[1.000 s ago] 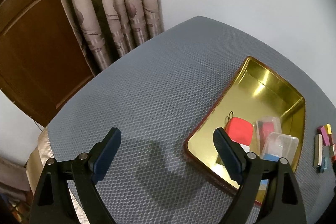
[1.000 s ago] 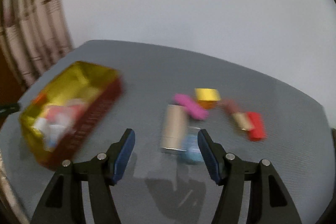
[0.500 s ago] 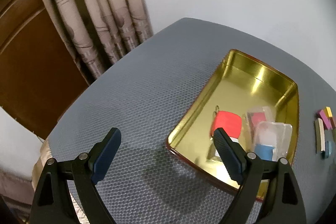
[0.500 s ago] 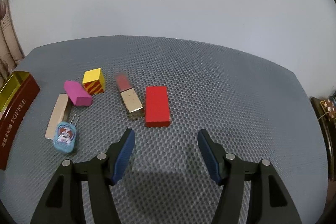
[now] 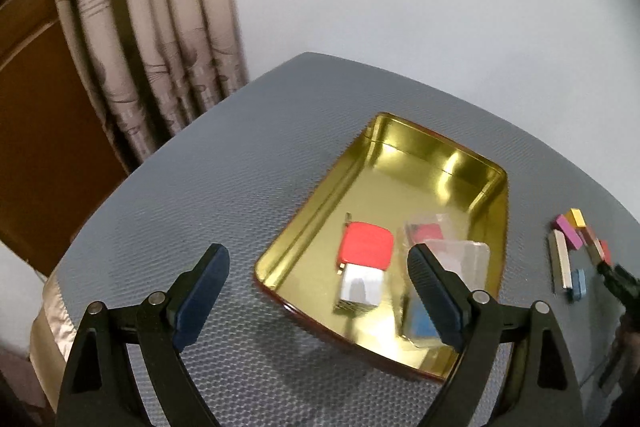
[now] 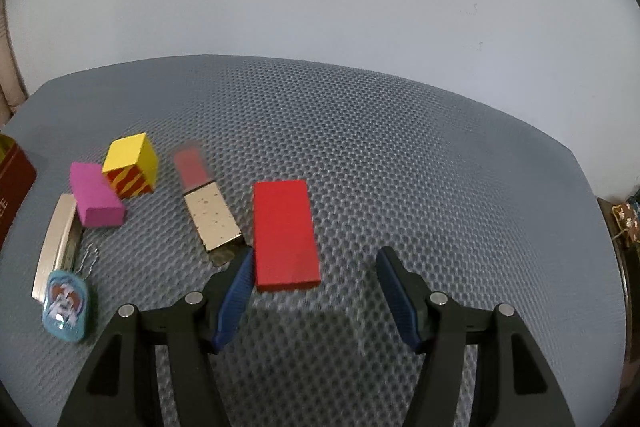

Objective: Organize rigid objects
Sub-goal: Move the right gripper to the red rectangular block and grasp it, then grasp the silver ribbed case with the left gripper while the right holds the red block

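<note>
Each tool (image 5: 316, 285) (image 6: 316, 285) has 2 black arms, blue ribbed pads, and silver screws.

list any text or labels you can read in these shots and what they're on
"EE": pale letters on the dark red outer wall of the tin, cut off at the left edge of the right wrist view; the rest of the word is out of frame.
Blue keychain tag: a cartoon picture, with no letters I can read.
Curtain: printed pattern too blurred to read.
Nothing else carries text.
</note>
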The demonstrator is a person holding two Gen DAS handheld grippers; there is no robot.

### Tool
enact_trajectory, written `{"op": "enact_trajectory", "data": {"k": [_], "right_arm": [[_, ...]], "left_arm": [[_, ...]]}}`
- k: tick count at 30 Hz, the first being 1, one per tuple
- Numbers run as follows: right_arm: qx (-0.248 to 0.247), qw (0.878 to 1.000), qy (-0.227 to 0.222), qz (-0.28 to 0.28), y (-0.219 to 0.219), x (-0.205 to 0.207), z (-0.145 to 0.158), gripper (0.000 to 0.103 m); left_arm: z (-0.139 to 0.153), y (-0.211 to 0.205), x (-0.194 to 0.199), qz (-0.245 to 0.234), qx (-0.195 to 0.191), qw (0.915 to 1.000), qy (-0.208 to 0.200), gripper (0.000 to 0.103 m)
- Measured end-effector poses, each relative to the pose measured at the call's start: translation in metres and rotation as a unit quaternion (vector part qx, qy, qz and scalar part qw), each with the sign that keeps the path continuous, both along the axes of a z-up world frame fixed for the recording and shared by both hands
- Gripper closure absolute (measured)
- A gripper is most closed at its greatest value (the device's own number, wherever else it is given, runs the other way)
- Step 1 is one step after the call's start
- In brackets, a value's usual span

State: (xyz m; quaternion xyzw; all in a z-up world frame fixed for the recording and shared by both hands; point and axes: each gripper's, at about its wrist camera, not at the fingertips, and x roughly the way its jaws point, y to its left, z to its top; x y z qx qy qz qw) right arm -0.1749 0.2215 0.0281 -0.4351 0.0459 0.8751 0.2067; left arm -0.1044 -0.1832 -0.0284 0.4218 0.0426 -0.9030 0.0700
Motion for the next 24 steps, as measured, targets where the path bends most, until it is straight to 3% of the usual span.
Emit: {"op": "enact_trajectory", "data": {"k": [7,11,15,24], "right_arm": [[-0.030,0.999,0.014,0.006,0.010,-0.008,-0.006,0.042],[-0.028,0.999,0.019,0.026,0.000,-0.004,-0.006,0.073],[-0.021,0.999,0.017,0.036,-0.011,0.005,-0.007,0.073],[-0.026,0.999,0.018,0.039,-0.041,0.040,-0.011,0.073]], "left_arm": [[0.000,0.022,0.000,-0.034,-0.016,0.9993,-0.004,0.014],[0.001,0.045,0.000,-0.058,-0.029,0.9978,-0.012,0.014],[0.003,0.071,-0.001,-0.082,-0.031,0.9960,-0.021,0.014],[-0.004,0.146,-0.019,-0.150,0.012,0.9866,-0.063,0.014]]}}
